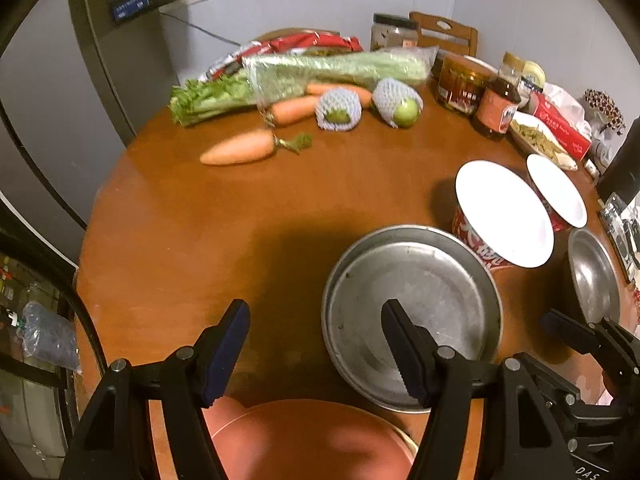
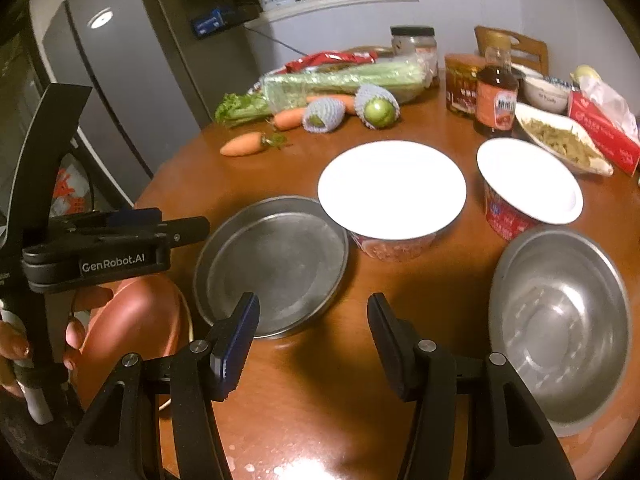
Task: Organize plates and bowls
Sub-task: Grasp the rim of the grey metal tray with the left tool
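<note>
A flat steel plate (image 1: 412,316) (image 2: 272,264) lies on the round wooden table (image 1: 180,220). My left gripper (image 1: 316,344) hovers open over the table, its right finger above the plate and nothing between the fingers. A pink bowl (image 1: 312,440) (image 2: 136,320) sits at the near edge under the left gripper. A deep steel bowl (image 2: 560,328) (image 1: 592,276) stands to the right. My right gripper (image 2: 312,332) is open and empty above bare table between the plate and the steel bowl.
Two instant-noodle cups with white lids (image 2: 392,188) (image 2: 528,180) stand behind the plate and bowl. Further back lie carrots (image 1: 240,148), celery (image 1: 304,72), netted fruit (image 1: 338,110), jars, a sauce bottle (image 2: 496,96) and a dish of food (image 2: 560,140). A grey fridge (image 2: 120,80) stands left.
</note>
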Available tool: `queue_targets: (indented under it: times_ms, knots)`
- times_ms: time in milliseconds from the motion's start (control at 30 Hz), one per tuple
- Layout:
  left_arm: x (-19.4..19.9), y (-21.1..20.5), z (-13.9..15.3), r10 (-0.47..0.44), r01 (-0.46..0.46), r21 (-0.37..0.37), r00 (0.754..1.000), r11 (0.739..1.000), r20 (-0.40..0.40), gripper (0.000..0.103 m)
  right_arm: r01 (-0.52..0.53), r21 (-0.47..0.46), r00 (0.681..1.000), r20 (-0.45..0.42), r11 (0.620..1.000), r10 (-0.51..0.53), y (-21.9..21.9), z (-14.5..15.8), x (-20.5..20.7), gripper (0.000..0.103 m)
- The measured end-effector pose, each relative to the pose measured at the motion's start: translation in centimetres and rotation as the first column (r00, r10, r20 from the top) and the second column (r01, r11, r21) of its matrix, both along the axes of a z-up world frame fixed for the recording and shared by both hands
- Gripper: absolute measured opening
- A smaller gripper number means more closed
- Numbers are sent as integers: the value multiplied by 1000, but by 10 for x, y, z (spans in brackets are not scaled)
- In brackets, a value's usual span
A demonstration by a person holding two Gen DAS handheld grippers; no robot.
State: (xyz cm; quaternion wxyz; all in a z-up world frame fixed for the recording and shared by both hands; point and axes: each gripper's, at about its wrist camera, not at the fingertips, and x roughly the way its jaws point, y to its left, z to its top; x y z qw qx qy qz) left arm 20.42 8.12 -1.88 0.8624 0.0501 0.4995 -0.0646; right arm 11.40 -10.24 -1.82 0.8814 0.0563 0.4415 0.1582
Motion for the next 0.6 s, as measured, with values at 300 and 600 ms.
queue_targets:
  times_ms: [300, 600]
  knots:
    - [11, 4, -18, 12, -13, -13, 998, 1000, -58, 68, 0, 4, 998, -58, 1000, 0, 7, -17, 12, 58]
    - [16, 5, -29, 3, -10, -68, 994, 998, -109, 67, -2, -3, 998, -61, 1000, 2, 14, -25, 22, 55]
